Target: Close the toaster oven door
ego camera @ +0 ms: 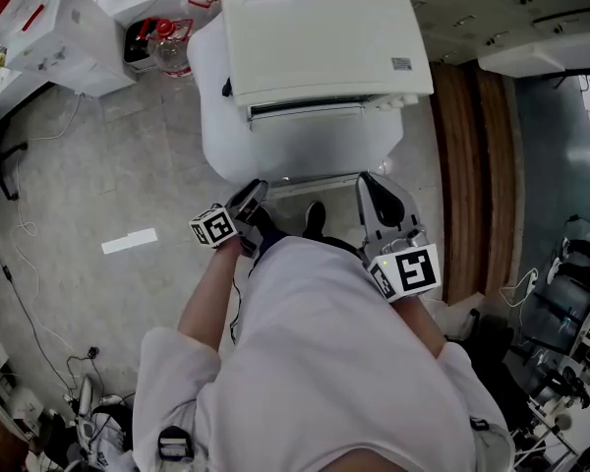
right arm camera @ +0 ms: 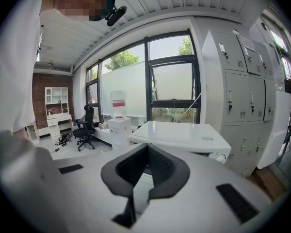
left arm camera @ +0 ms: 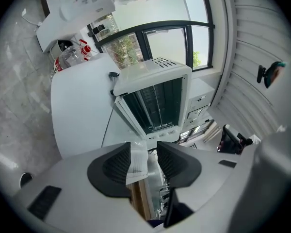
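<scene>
Closure looks finished: toaster oven [ego camera: 315,42] on the table [ego camera: 226,116] at twelve o'clock, door [left arm camera: 155,103] seemingly against its body. Left gripper [left arm camera: 144,149] jaws released, empty; right gripper [right arm camera: 146,149] jaws clenched on nothing.

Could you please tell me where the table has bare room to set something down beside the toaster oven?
The bare patch is the tabletop left of the toaster oven, out to the rounded rim. Right of the oven no tabletop shows. Behind the left corner, red-capped bottles stand crowded together.
</scene>
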### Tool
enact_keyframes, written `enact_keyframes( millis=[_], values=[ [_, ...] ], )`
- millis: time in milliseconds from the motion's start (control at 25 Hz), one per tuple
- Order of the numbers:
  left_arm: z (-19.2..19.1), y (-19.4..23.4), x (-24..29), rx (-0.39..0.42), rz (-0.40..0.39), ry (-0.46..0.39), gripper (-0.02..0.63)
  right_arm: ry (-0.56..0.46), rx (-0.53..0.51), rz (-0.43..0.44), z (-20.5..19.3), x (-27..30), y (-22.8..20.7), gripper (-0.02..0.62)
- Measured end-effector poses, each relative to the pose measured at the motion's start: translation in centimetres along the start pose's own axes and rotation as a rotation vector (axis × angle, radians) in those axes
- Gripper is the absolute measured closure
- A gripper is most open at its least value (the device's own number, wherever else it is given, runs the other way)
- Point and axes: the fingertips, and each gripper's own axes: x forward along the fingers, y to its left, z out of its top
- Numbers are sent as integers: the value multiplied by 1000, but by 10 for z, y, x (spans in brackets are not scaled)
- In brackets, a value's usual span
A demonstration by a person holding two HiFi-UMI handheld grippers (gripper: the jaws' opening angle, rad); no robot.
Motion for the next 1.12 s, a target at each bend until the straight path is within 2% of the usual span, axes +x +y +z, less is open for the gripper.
enact_keyframes(
  millis=[160, 600, 1120],
  values=[
    [1, 10, -3, 13, 28, -11, 407, 10, -5, -2, -2, -1, 1, 588],
    [3, 40, -8, -33, 82, -3, 405, 24, 7, -38, -7, -7, -5, 588],
    [-23, 65, -6, -86, 128, 87, 405, 41, 15, -46, -12, -9, -4, 588]
  ],
)
